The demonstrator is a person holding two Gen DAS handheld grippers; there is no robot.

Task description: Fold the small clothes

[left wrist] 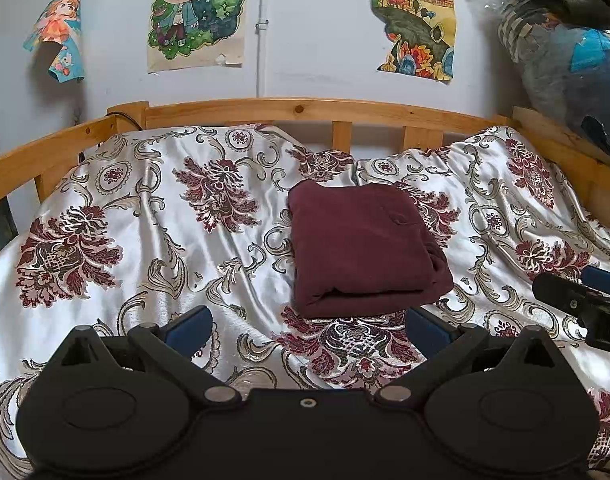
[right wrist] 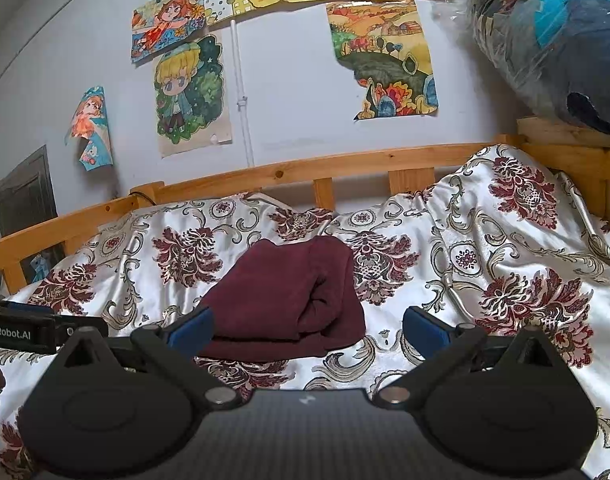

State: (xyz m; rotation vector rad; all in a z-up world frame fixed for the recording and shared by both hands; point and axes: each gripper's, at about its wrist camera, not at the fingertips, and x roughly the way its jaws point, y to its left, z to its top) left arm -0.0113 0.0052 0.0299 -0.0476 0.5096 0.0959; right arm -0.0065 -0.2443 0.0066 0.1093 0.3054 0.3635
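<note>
Left gripper, black with blue finger pads, held low over the bed with its fingers spread wide and nothing between them; just ahead of the gap, slightly toward the right pad, lies the folded maroon knit garment — a compact, roughly rectangular bundle with its layered fold edges facing the camera. Right gripper, of the same black-and-blue build, likewise spread apart and holding nothing; its left blue pad overlaps the near corner of the garment in the view, though contact cannot be confirmed. Each tool appears at the edge of the other's view: the right one enters the left wrist view at the far right, and the left one shows at the left edge of the right wrist view, bearing white lettering. The garment rests near the middle of a glossy white satin bedspread with dark red floral and grey scroll patterns, wrinkled throughout and bunched higher at the right. A light wooden slatted bed rail borders the far side and the left. Behind it — a pale wall carrying colourful cartoon drawings on paper. At upper right sits a plastic-wrapped bundle of blue and dark fabric.
</note>
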